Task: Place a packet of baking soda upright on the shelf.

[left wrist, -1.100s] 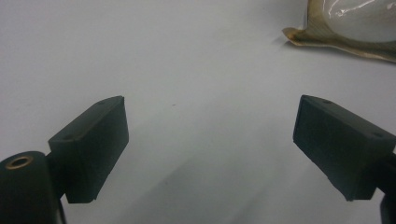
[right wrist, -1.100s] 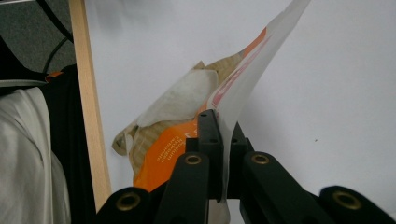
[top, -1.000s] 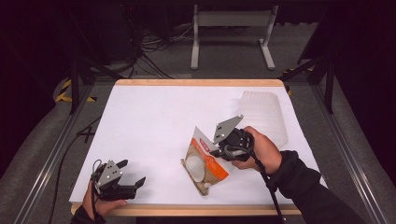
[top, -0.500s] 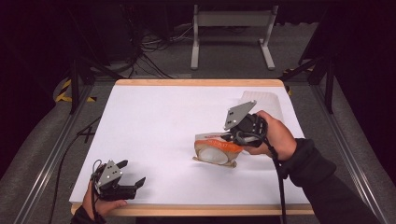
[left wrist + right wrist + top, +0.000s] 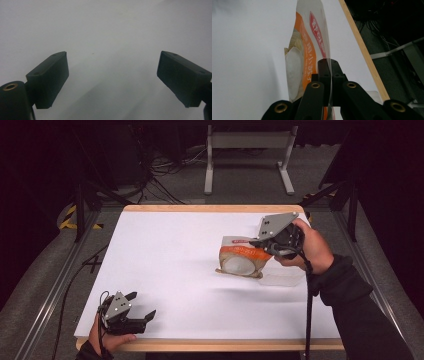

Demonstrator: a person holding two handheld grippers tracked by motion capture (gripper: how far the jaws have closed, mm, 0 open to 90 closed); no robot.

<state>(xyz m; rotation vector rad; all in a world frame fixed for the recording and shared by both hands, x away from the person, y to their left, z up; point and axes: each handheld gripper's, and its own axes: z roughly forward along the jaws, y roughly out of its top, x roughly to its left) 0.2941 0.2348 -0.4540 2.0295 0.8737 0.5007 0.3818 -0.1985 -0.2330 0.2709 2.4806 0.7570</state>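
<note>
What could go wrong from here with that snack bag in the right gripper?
1. The right gripper pinches only the thin clear edge of the snack bag; the heavier body hangs free, so it might slip out.
2. The bag is near the clear plastic tray; swinging it could knock the tray.
3. The left gripper sits open, far away, too far to catch a drop.

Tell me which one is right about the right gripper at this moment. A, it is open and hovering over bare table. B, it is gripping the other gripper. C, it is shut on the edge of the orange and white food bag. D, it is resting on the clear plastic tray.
C: in the right gripper view the right gripper has its jaws pinched together on the clear edge of the food bag.
</note>
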